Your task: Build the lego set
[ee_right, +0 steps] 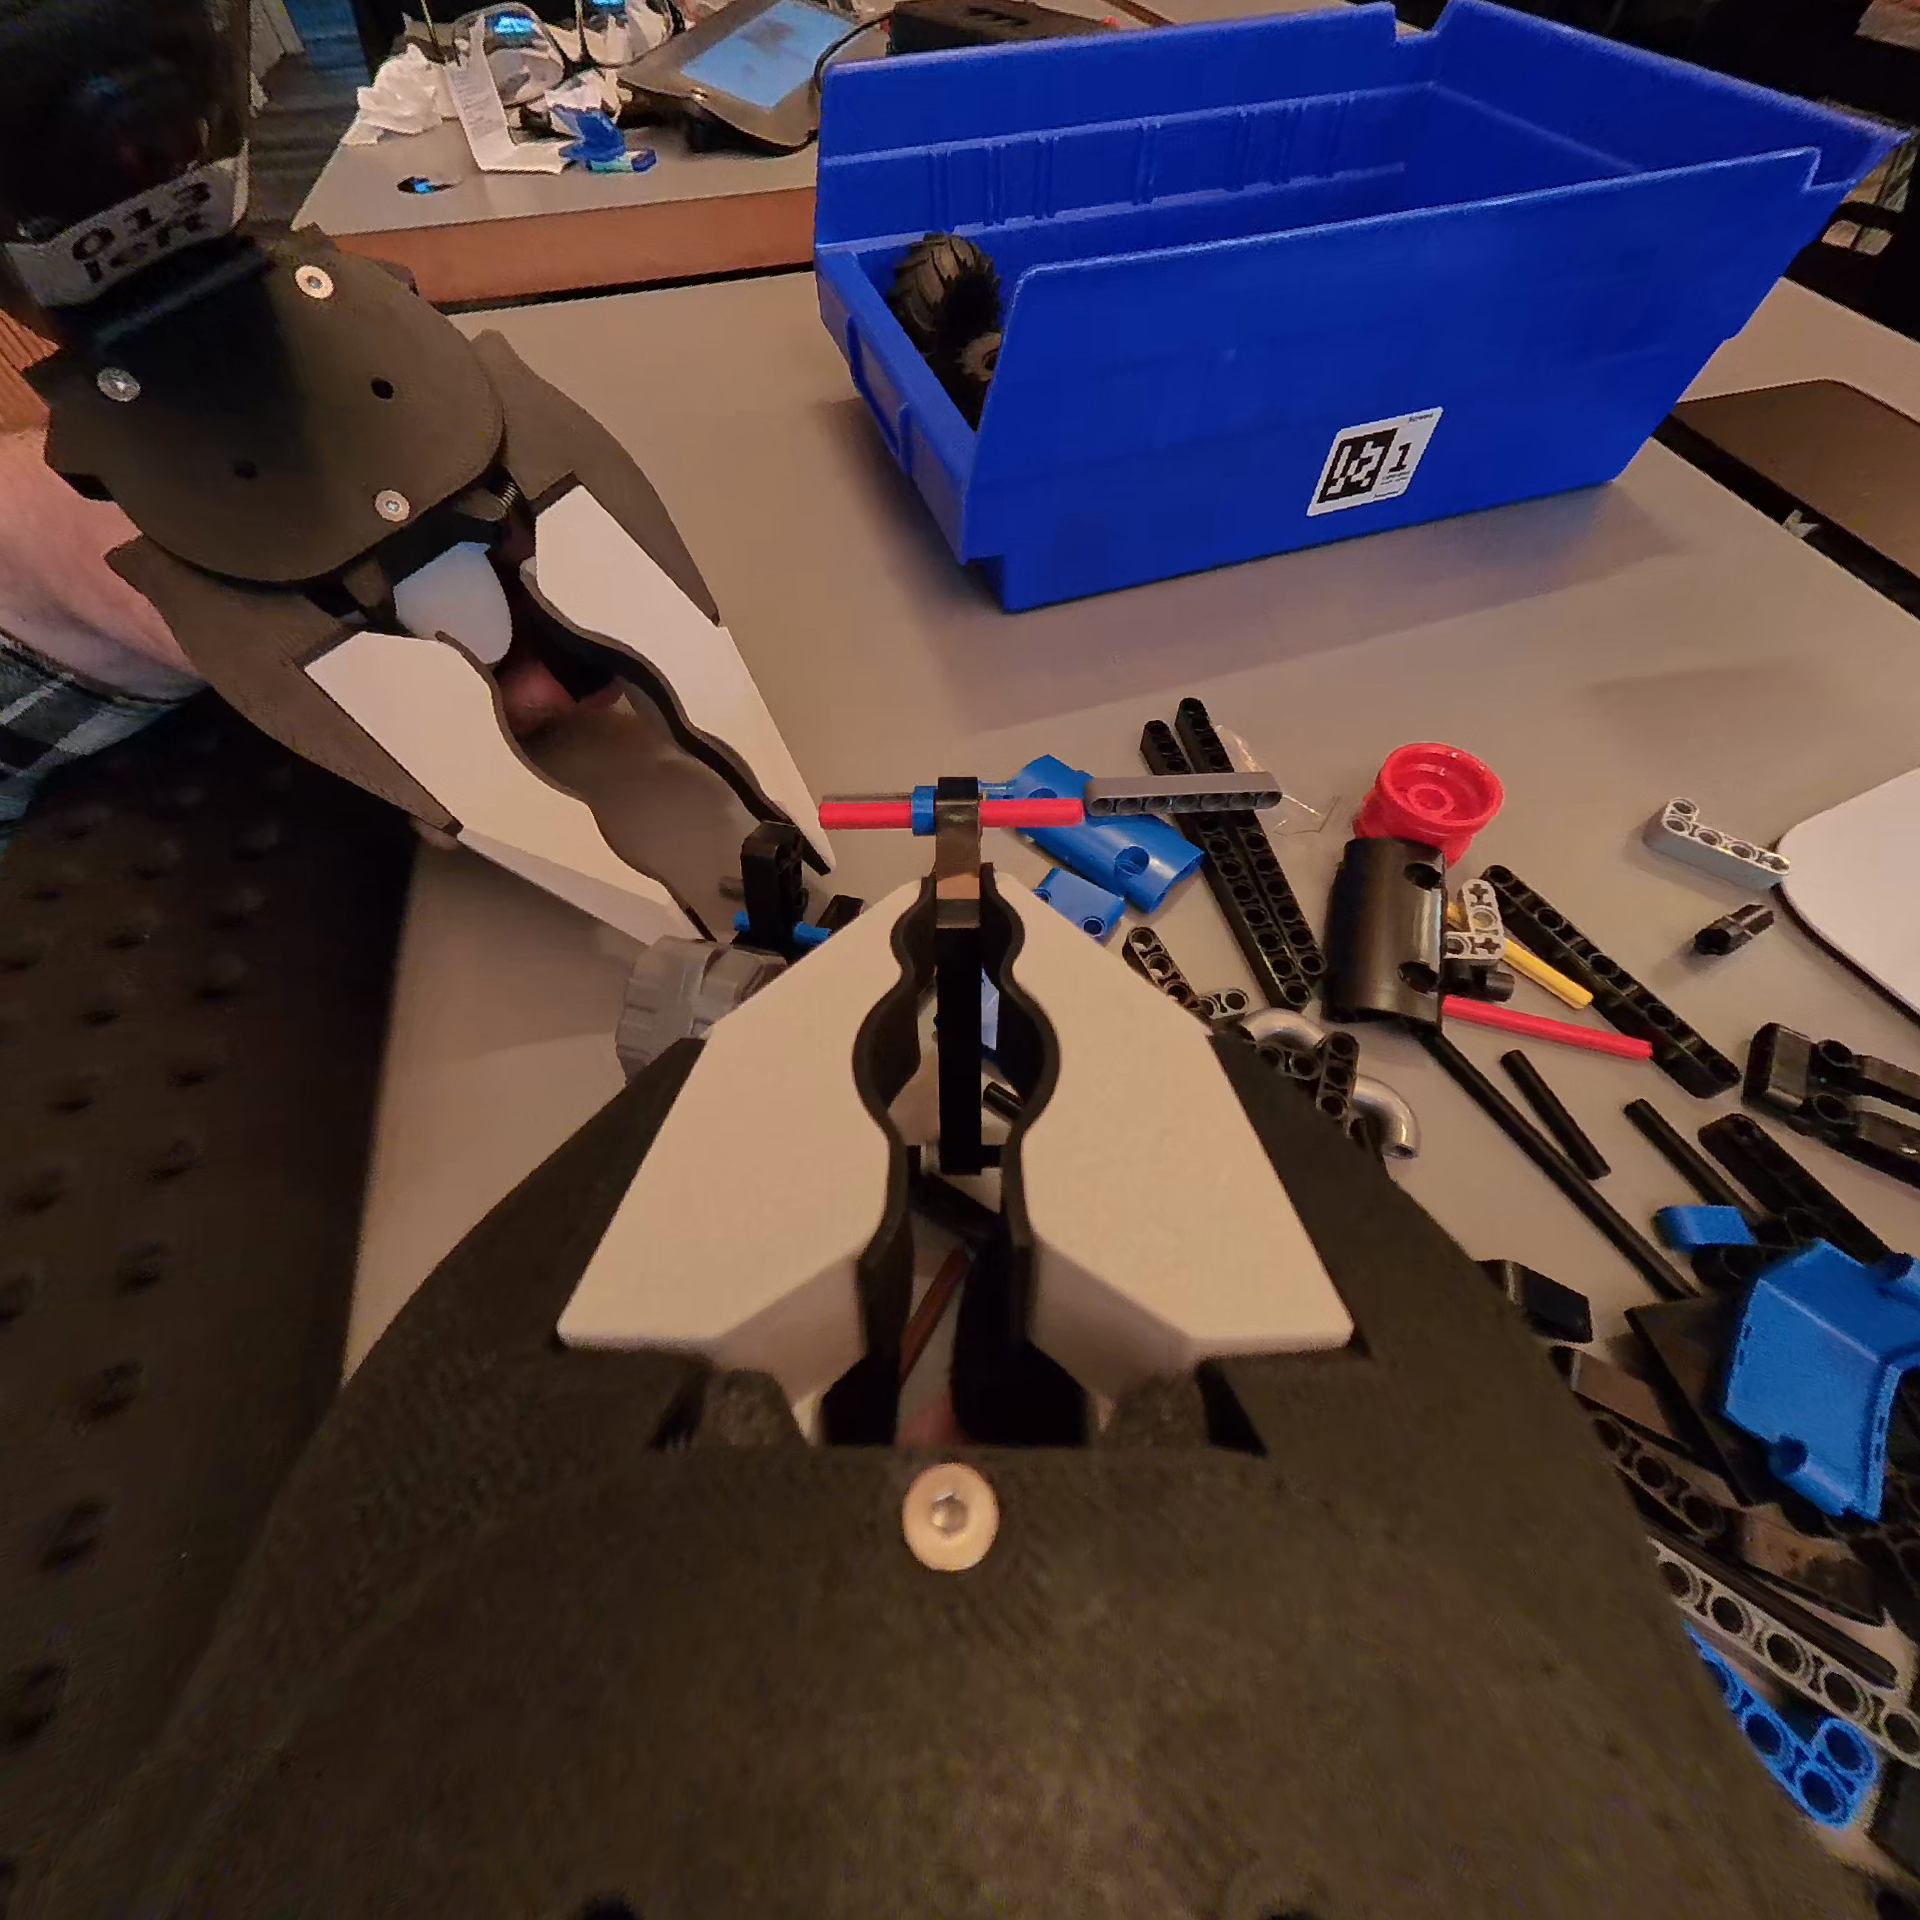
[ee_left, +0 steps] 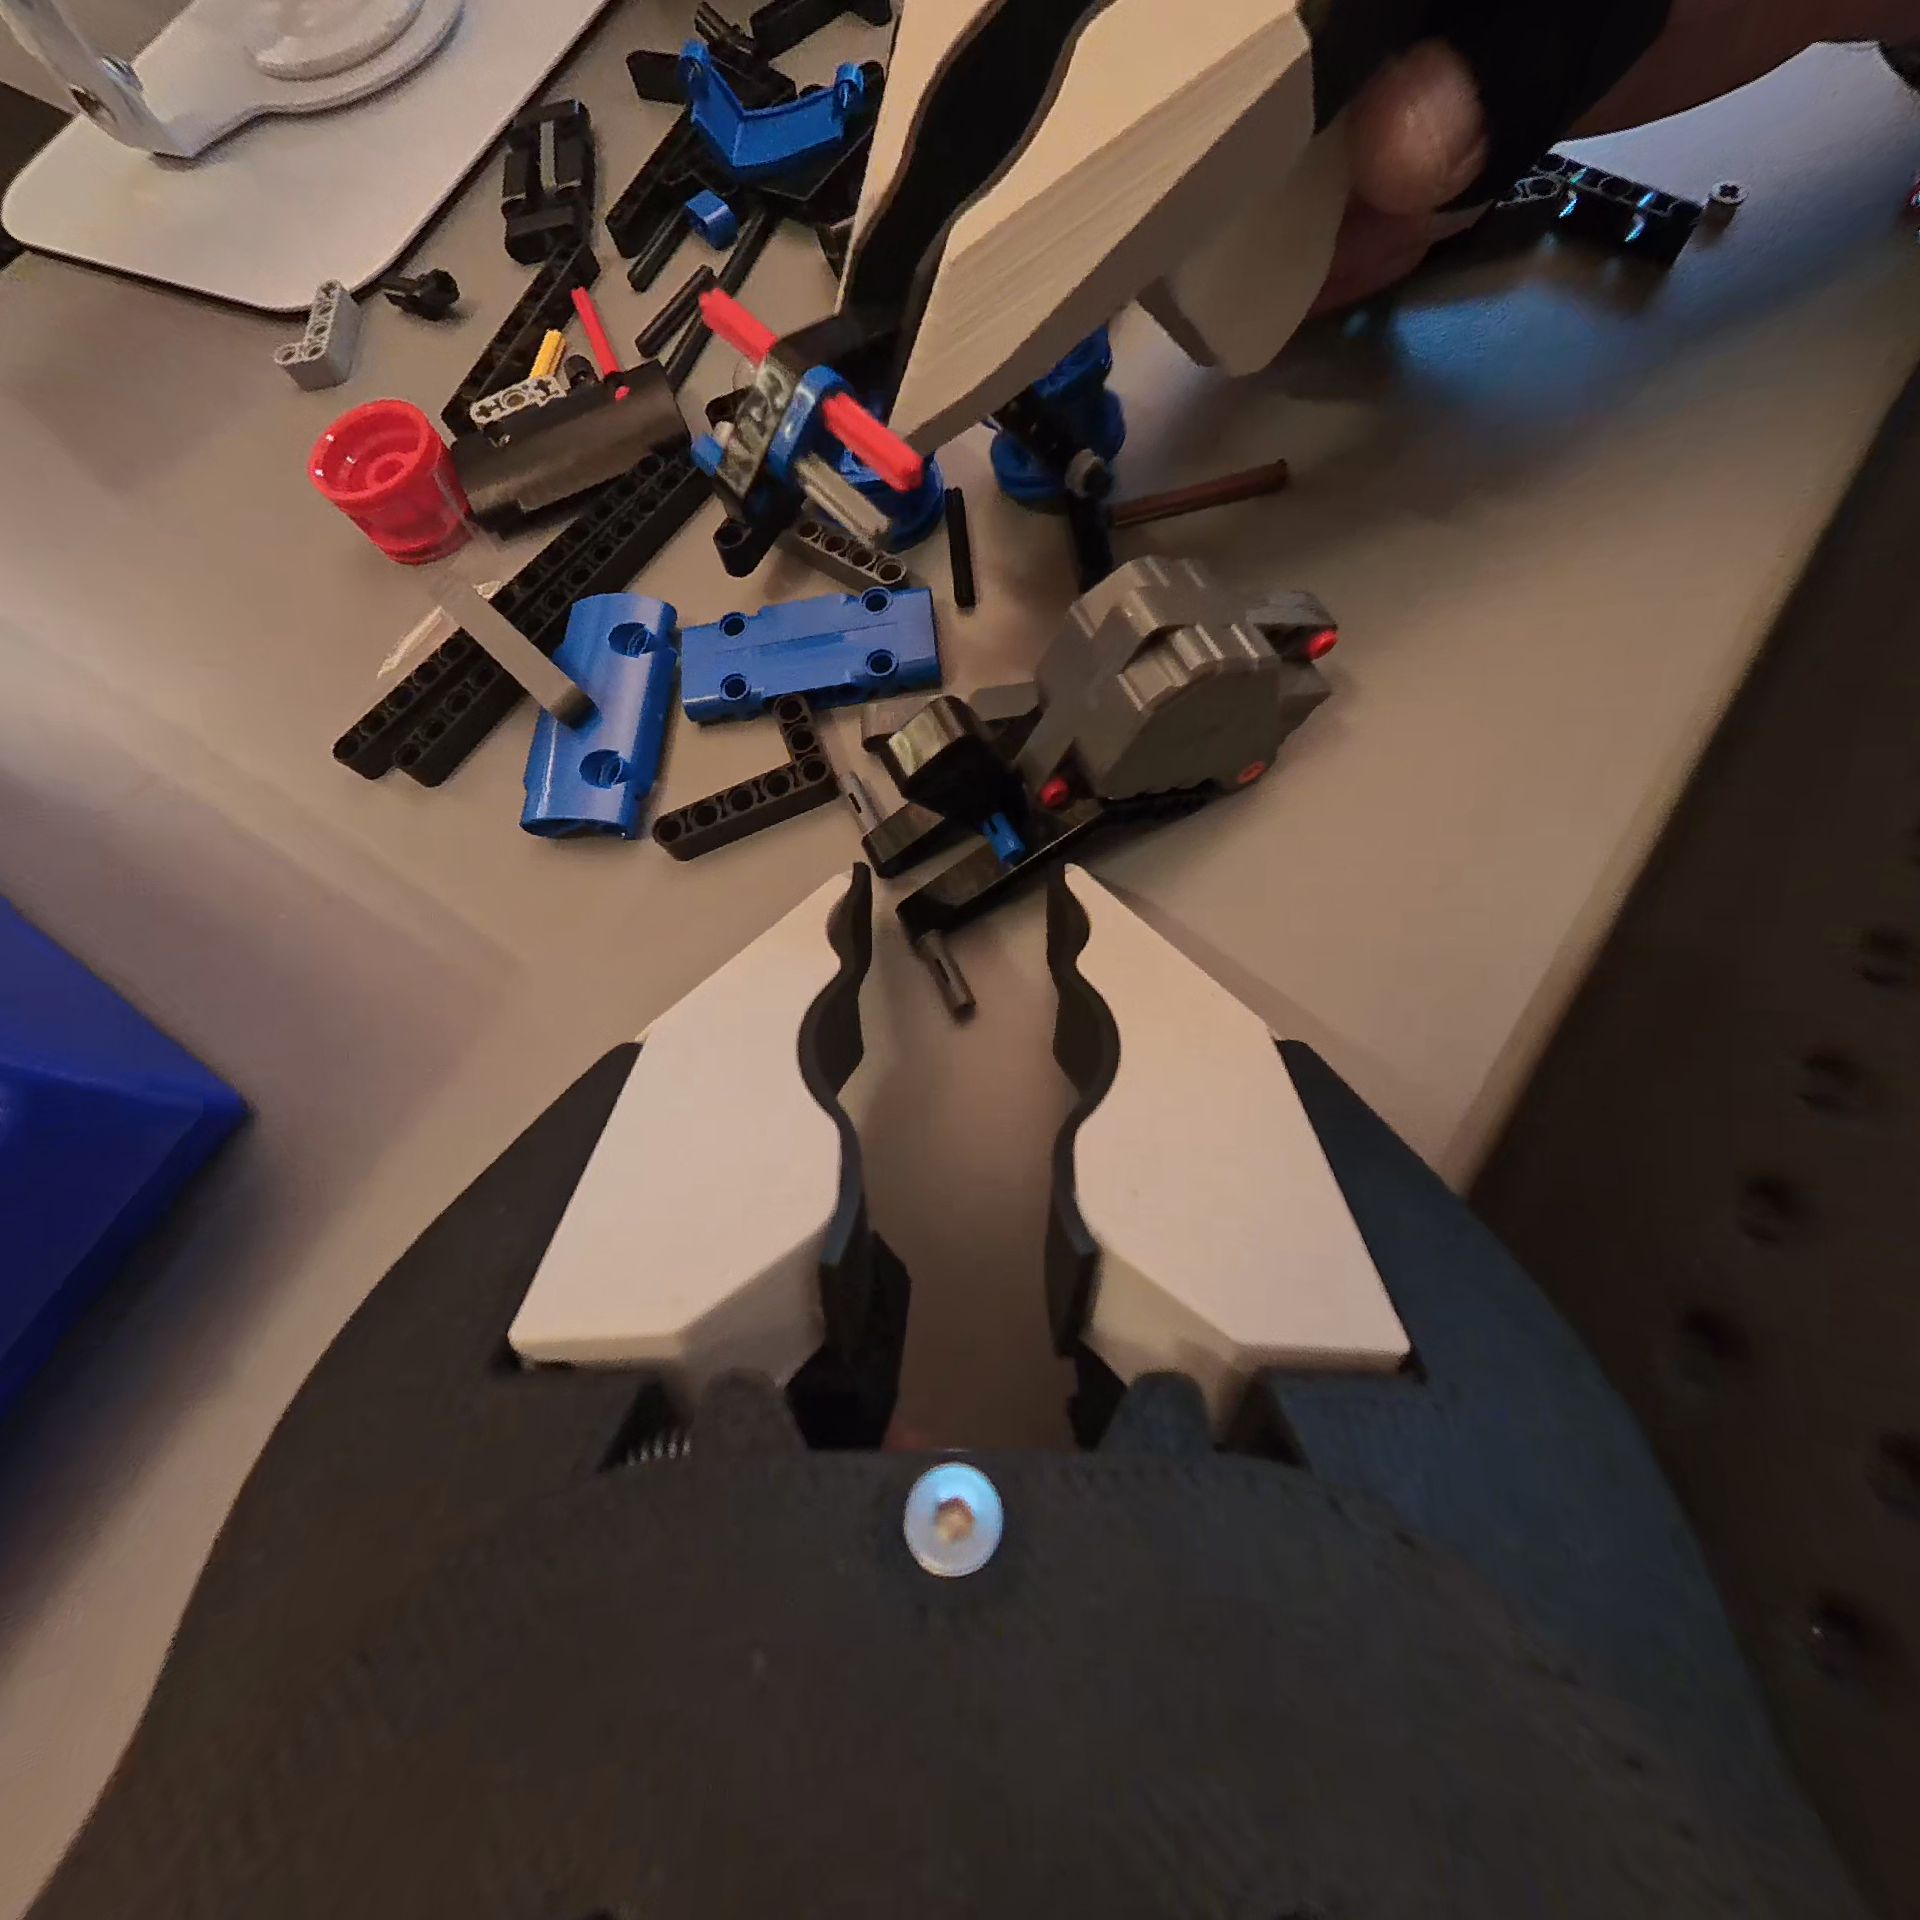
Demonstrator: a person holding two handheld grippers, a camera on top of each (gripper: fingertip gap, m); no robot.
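Right tongs (ee_right: pixel 958 914) clamped on a thin black lego beam carrying a red cross axle (ee_right: pixel 951 812), held above the grey table (ee_right: pixel 935 644). Left tongs (ee_left: pixel 961 894) parted, empty, tips beside the grey motor assembly (ee_left: pixel 1164 686) near the table's edge.

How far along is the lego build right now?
Early. Done: a grey motor sub-assembly with black parts sits on the table. In hand: the right gripper is shut on a black piece carrying a red axle; the left gripper is open, empty, near the sub-assembly. Left: many loose beams, blue panels, a red hub, plus a tyre in the blue bin.
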